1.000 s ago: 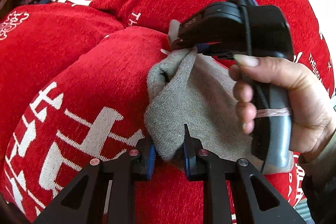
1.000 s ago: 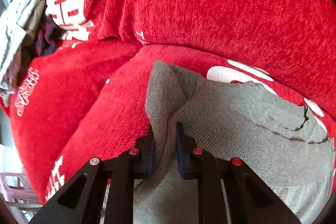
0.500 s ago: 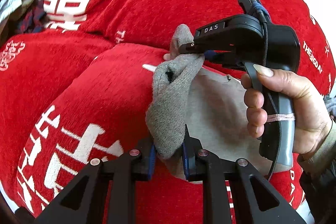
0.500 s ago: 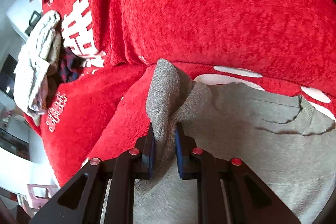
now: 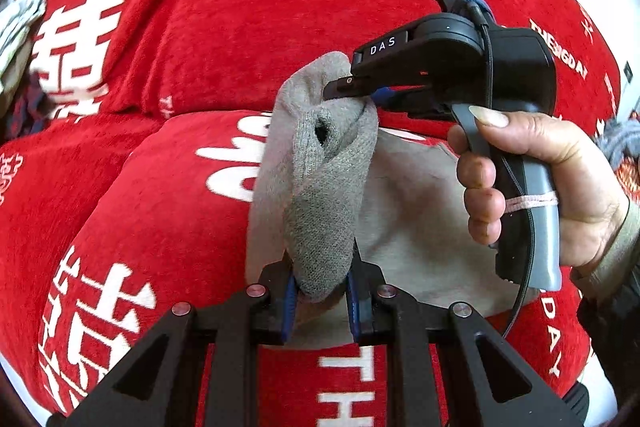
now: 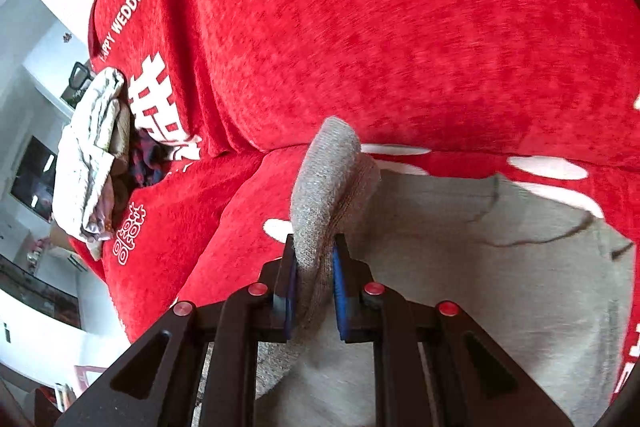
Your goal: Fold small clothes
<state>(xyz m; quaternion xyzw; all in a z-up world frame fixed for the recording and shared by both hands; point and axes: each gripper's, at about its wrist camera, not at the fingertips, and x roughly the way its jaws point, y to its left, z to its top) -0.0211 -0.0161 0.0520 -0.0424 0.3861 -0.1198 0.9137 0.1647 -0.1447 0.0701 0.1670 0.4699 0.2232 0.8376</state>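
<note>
The small grey knitted garment point(image 5: 320, 211) lies on a red plush sofa cover with white printed characters point(image 5: 140, 203), on the seat cushion just in front of the backrest. One edge of it is gathered into a thick roll and lifted off the cushion, while the rest of the cloth stays flat on the cover.

The left gripper point(image 5: 320, 297) is closed on the near end of this roll; the grey cloth fills the gap between its blue-padded fingers point(image 5: 289, 301). The right gripper point(image 6: 314, 283) is also closed on the garment, and it pinches the far end of the same roll, which stands up between its blue pads point(image 6: 338, 287). In the left wrist view the right gripper point(image 5: 352, 89) comes in from the right side, and its black fingers bite the top of the roll. The person's right hand point(image 5: 532, 183) is wrapped around its grey handle.

At the left end of the sofa a pile of other clothes point(image 6: 90, 163), pale grey and dark checked, rests against the backrest, well apart from the grey garment
</note>
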